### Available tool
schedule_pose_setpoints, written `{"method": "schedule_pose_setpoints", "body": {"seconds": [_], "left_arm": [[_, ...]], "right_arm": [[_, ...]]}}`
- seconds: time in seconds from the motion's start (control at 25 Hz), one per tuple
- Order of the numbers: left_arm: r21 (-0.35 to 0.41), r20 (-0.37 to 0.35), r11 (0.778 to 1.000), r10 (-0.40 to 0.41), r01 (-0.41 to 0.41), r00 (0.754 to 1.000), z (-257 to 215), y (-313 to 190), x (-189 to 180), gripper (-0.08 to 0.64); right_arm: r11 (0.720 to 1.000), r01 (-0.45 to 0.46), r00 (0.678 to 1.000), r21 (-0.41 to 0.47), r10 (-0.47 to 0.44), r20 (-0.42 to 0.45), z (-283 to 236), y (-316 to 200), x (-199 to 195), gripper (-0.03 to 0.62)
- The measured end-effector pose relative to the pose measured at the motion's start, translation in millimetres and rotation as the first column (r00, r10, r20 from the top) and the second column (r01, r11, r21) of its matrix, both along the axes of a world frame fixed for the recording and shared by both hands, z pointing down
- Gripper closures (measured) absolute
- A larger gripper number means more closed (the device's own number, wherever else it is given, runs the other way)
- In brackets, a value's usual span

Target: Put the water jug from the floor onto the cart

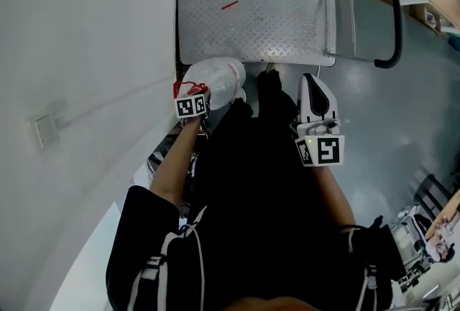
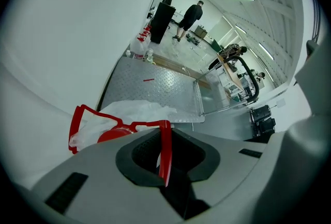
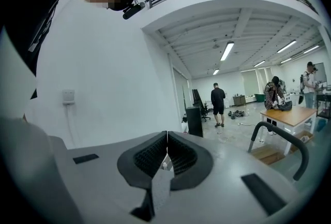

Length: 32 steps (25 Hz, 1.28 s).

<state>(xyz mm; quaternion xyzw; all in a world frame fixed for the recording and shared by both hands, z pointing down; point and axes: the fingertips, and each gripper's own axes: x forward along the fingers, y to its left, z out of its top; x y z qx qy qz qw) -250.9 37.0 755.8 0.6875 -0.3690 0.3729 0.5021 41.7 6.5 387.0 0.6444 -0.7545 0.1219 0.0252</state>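
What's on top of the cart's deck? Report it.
A small red strip lies on the cart deck; the water jug, held by the left gripper, hides its near-left corner.

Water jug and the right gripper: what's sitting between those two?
Only the person's black-clad legs separate the water jug from the right gripper, as the head view shows.

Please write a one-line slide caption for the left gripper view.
Left gripper clamps the red handle of the clear plastic water jug, facing the steel diamond-plate cart.
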Motion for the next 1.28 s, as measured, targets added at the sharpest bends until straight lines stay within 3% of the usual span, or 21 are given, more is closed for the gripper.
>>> {"method": "schedule_pose_setpoints", "body": {"seconds": [0.36, 0.72, 1.04, 1.28], "left_arm": [[0.011, 0.038, 1.000, -0.003, 0.003, 0.999, -12.4, -45.0, 35.8, 0.489], [0.033, 0.048, 0.996, -0.080, 0.079, 0.996, -18.7, -91.0, 82.7, 0.488], [0.065, 0.052, 0.990, -0.129, 0.125, 0.990, -26.8, -139.9, 124.2, 0.488], [0.079, 0.041, 0.987, -0.146, 0.142, 0.988, -32.2, -173.6, 153.6, 0.488]], "right_arm": [[1.000, 0.009, 1.000, 0.025, -0.010, 0.030, 0.9, -36.3, 42.0, 0.574], [0.999, 0.029, 0.998, 0.037, -0.031, 0.059, 7.7, -67.5, 94.5, 0.574], [0.991, 0.122, 0.990, 0.055, -0.125, 0.064, 3.1, -91.8, 116.2, 0.574], [0.998, 0.024, 0.997, 0.051, -0.027, 0.065, 11.6, -105.3, 167.6, 0.574]]}}
